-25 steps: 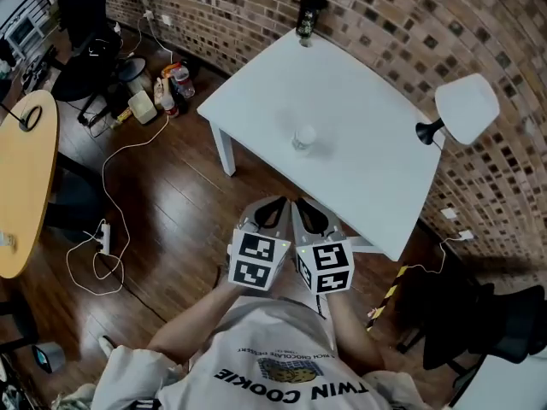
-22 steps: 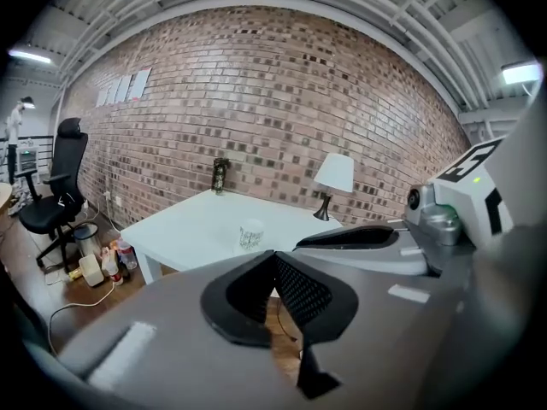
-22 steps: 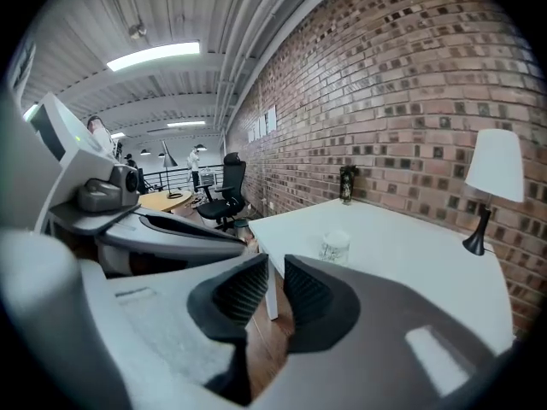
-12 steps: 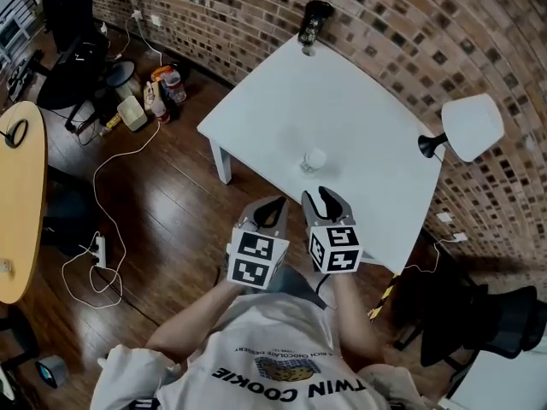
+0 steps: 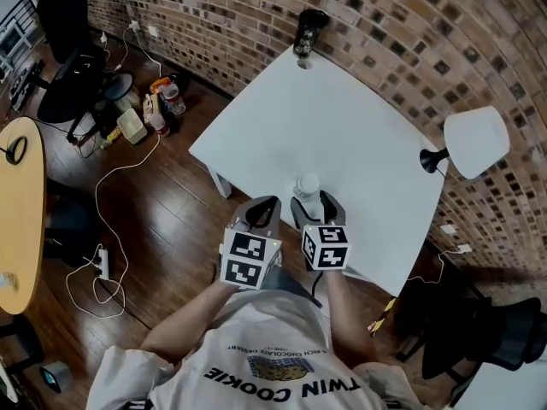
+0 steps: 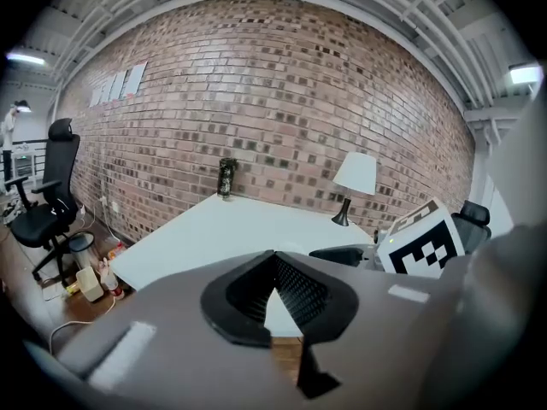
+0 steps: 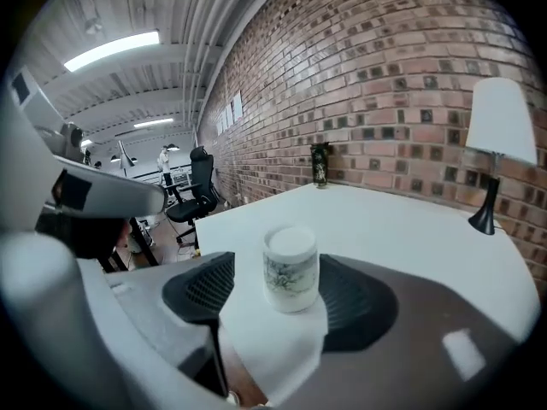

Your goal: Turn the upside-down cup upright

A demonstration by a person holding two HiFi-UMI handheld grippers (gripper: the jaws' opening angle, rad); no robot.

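A small white cup (image 7: 291, 268) with a dark printed pattern stands upside down, flat base up, near the front edge of the white table (image 7: 402, 229). In the head view the cup (image 5: 307, 185) sits just ahead of my right gripper (image 5: 314, 203). My right gripper (image 7: 286, 290) has its jaws opening, one on each side of the cup, and the pads (image 7: 201, 287) are clear of it. My left gripper (image 5: 261, 208) hovers at the table's front edge, left of the cup. Its jaws (image 6: 275, 261) meet at the tips with nothing between them.
A dark bottle (image 5: 305, 31) stands at the table's far corner by the brick wall. A white-shaded lamp (image 5: 475, 139) stands at the right edge. On the wood floor to the left are cables (image 5: 111, 220), bottles, office chairs and a round yellow table (image 5: 21, 220).
Both grippers have moved forward towards the table. The right one's jaws went from shut to wide apart and now flank the cup. The left one's jaws stayed shut.
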